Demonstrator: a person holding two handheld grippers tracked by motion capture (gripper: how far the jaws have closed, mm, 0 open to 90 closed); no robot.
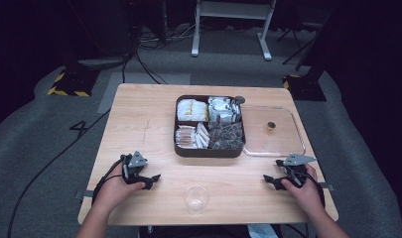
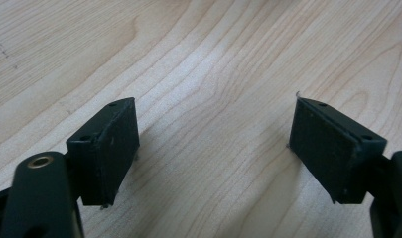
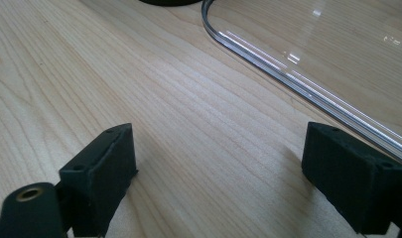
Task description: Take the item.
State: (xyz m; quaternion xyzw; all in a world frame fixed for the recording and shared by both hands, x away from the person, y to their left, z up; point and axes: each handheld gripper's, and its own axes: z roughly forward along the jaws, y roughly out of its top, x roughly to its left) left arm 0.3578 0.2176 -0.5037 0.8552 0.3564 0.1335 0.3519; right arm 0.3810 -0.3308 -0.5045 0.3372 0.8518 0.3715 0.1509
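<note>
A dark brown box [image 1: 208, 151] with several compartments stands at the middle of the wooden table [image 1: 139, 119]. It holds yellow-white packets [image 1: 191, 110], silver packets [image 1: 223, 110], pale sticks [image 1: 191, 136] and dark packets [image 1: 227, 136]. Its clear lid [image 1: 283, 144] lies flat to the right, with a small brown knob [image 1: 271, 126] on it. A clear cup [image 1: 196, 198] stands near the front edge. My left gripper [image 1: 151, 179] [image 2: 216, 124] rests open on bare wood at the front left. At the front right, my right gripper [image 1: 268, 179] [image 3: 218, 148] is open beside the lid's rim [image 3: 298, 79].
Black cables [image 1: 49, 163] trail from the table across the grey carpet. A white metal frame [image 1: 228, 29] stands behind the table, with yellow-and-black striped bases [image 1: 69, 82] at both back corners.
</note>
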